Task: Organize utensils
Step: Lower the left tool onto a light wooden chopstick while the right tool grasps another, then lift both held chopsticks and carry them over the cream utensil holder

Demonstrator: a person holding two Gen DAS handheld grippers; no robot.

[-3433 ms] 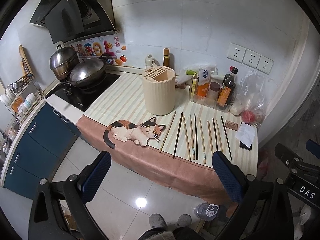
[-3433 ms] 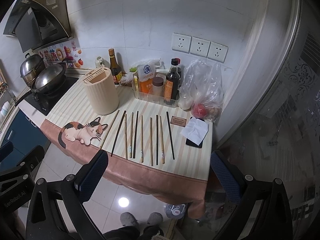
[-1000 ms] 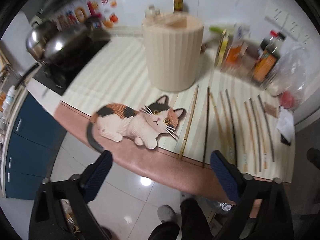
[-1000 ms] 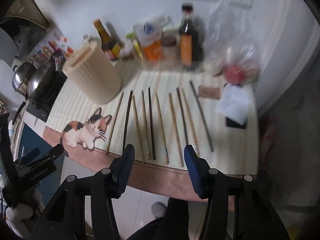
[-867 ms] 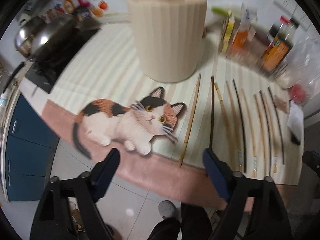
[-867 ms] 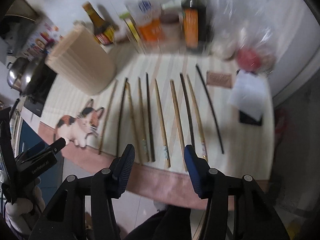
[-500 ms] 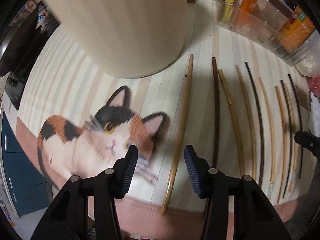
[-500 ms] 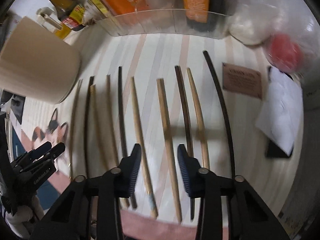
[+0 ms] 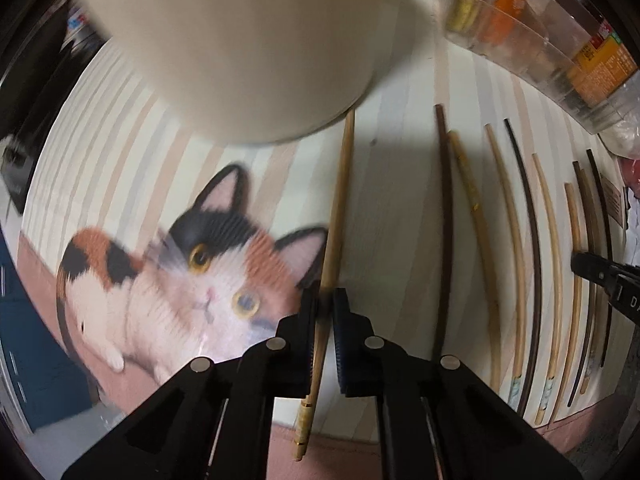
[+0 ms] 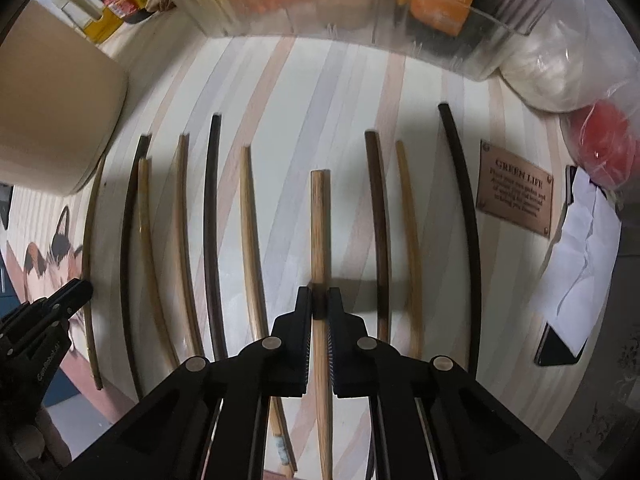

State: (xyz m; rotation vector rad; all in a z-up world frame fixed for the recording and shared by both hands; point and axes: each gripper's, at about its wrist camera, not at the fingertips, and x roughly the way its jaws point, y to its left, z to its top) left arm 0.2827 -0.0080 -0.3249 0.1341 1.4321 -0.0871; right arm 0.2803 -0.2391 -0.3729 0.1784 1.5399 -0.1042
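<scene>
Several light and dark chopsticks lie side by side on the striped counter mat. My left gripper (image 9: 327,303) is shut on the leftmost light chopstick (image 9: 339,208), which lies beside the cat picture. My right gripper (image 10: 319,302) is shut on a light wooden chopstick (image 10: 320,224) in the middle of the row. A dark chopstick (image 10: 377,216) lies just right of it. The beige ribbed utensil holder (image 9: 248,40) stands just behind the left chopstick's far end, and its edge shows in the right wrist view (image 10: 52,108).
A clear tray (image 10: 328,16) of sauce bottles and packets stands behind the row. A brown card (image 10: 516,196), white paper (image 10: 576,264) and a phone (image 10: 560,344) lie at the right. A bag with a red item (image 10: 608,140) sits at the back right.
Both grippers came down to the counter and closed, the left on the leftmost light chopstick and the right on a middle light chopstick.
</scene>
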